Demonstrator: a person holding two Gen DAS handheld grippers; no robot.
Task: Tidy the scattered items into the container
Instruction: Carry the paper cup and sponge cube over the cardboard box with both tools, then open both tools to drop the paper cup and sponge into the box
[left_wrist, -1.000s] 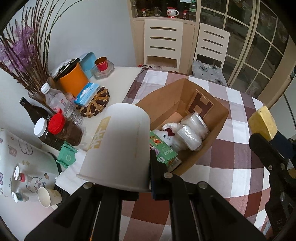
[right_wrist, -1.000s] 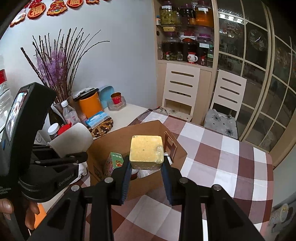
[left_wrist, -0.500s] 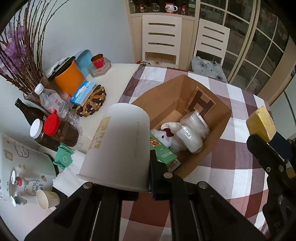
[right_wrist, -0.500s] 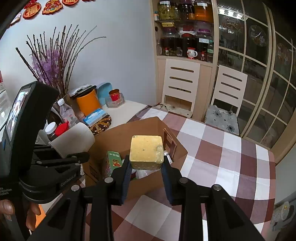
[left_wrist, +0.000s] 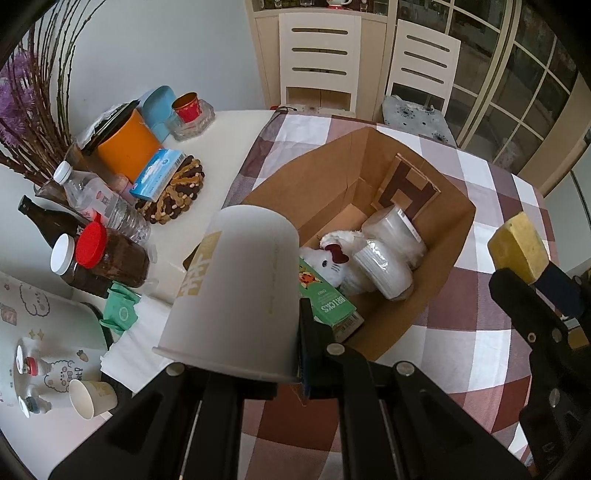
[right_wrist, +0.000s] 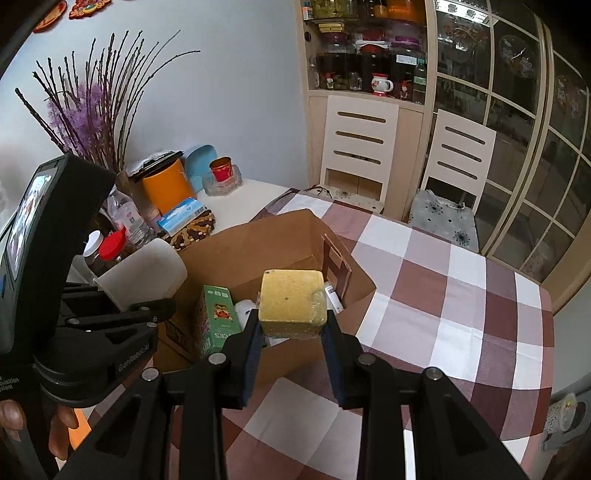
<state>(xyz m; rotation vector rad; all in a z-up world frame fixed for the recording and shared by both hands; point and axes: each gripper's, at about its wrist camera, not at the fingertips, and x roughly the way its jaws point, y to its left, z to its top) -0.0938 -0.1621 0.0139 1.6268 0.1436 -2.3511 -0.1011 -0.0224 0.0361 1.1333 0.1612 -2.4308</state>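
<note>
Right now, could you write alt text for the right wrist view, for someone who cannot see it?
A handheld right gripper clamps a yellow sponge block just in front of an open cardboard box on a checked tablecloth. At left, the left gripper holds a white paper cup beside the box, which contains a green carton.

Left side of the cardboard box (left_wrist: 439, 236) hidden behind the white paper cup (left_wrist: 236, 295). Green carton (left_wrist: 327, 302) partly covered, its label cut short. Jars in the cabinet (right_wrist: 369, 55) too small to identify, possibly preserves.
</note>
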